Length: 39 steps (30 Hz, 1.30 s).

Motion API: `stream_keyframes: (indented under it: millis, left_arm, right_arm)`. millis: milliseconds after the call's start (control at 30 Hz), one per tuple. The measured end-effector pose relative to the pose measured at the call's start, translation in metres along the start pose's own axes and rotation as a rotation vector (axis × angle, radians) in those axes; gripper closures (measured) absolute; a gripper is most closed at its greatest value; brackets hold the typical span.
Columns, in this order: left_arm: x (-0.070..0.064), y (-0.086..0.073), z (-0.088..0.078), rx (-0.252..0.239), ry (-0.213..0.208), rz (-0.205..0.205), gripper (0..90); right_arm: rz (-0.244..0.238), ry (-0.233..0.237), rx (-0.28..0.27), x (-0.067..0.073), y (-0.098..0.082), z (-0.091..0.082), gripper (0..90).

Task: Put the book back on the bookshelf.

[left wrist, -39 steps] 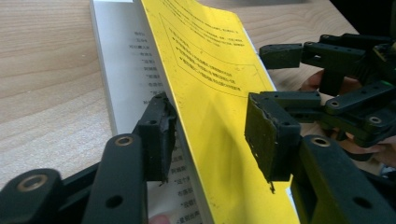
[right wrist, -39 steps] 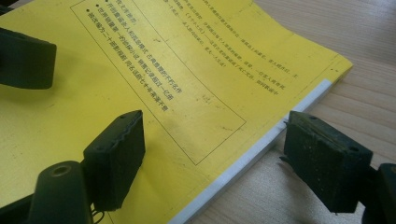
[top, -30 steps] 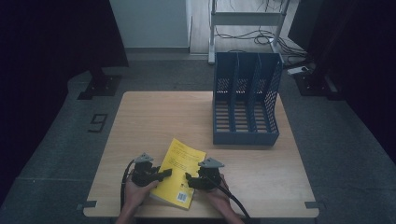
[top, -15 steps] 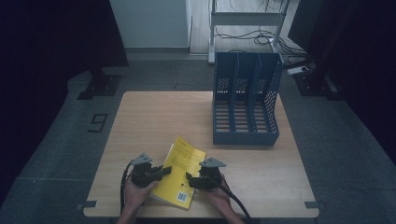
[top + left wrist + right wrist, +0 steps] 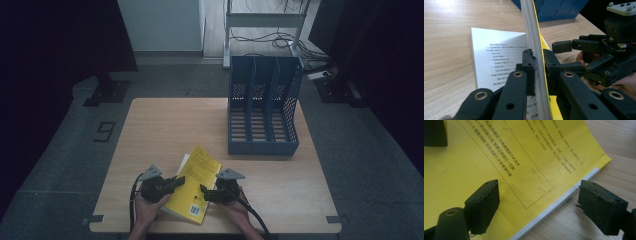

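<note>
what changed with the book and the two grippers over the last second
The left gripper has just been closing and is now clamped on the yellow book, lifting its cover and a sheaf of pages off a white page. The right gripper opened slightly, straddling the book's edge without pressing. The blue file rack stayed put.

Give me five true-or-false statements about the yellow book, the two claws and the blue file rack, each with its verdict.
1. The left claw is clamped on the raised cover and pages of the yellow book. True.
2. The right claw is shut on the book's spine. False: its jaws stand apart, one over the yellow cover, the other over the table beside the book's edge.
3. The blue file rack stands on the table beyond the book. True.
4. The book already sits in one of the rack's slots. False: it lies on the table near the person's hands, apart from the rack.
5. The book is fully closed. False: a white printed page lies exposed under the lifted part.
</note>
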<state>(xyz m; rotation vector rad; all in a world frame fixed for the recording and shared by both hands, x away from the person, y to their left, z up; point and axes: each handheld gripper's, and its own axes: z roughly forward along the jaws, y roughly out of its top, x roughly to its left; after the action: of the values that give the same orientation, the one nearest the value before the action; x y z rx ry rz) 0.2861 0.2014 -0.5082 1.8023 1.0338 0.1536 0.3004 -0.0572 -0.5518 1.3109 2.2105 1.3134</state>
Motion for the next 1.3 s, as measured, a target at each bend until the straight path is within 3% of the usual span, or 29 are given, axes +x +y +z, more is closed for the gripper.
stream_keyframes:
  millis: [633, 1300]
  left_arm:
    - [-0.012, 0.005, -0.006, -0.033, -0.005, 0.026, 82.7]
    - [-0.019, 0.008, -0.011, -0.054, -0.02, 0.056, 82.8]
  right_arm:
    - [0.032, 0.035, -0.002, -0.011, 0.002, -0.006, 16.8]
    - [0.047, 0.086, -0.012, -0.012, 0.002, -0.008, 16.6]
